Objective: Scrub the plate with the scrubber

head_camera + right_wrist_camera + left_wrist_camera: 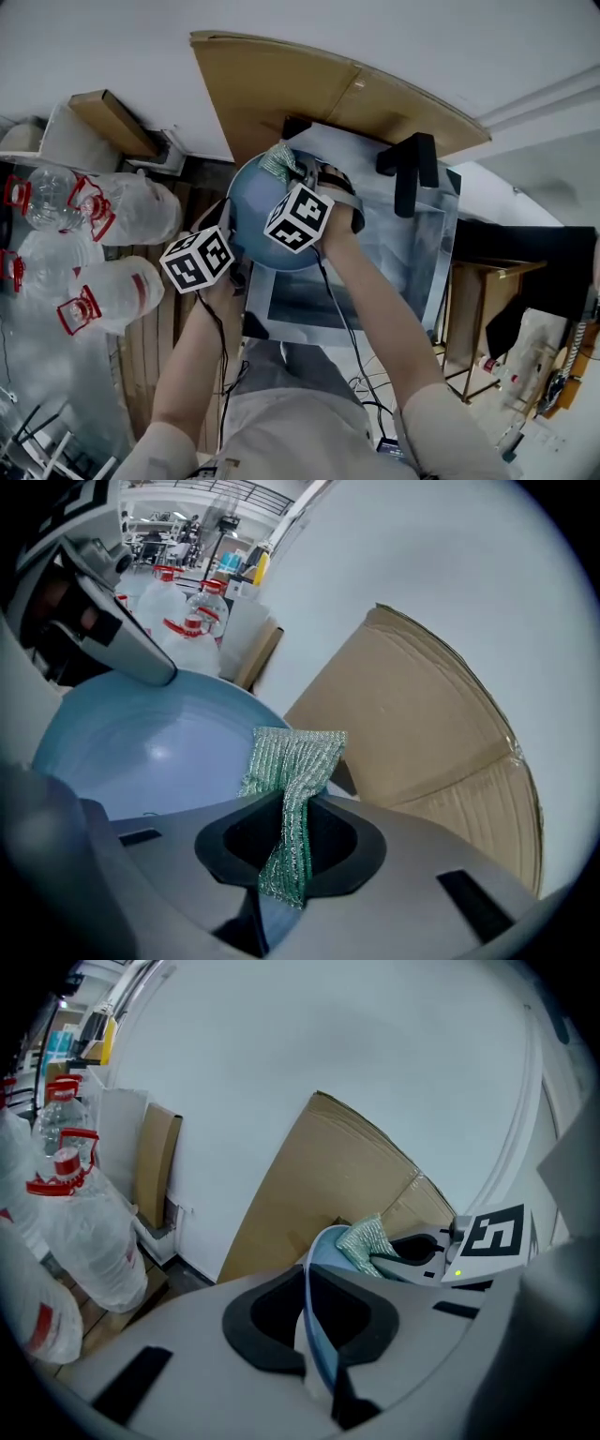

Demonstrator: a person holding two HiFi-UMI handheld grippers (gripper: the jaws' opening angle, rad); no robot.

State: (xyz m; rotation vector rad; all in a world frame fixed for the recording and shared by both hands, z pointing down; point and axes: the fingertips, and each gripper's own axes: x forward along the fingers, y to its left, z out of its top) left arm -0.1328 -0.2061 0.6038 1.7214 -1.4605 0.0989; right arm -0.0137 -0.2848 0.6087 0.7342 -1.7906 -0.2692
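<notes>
Scrubber (pixel 295 761) lengthwise in right hand-held gripper (pixel 286 850), plate (pixel 159 742) edge-on in left hand-held gripper (pixel 314 1335)

Even daylight, fisheye-warped edges, dark vignette

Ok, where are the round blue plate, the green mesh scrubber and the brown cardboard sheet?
round blue plate (pixel 141 747): right gripper view, on its bare inner face.
green mesh scrubber (pixel 298 757): right gripper view, on its free upper end.
brown cardboard sheet (pixel 412 714): right gripper view, on its flat middle.

Left gripper (pixel 314 1330) and right gripper (pixel 286 841) angle downward side by side, jaws clamped tight.
</notes>
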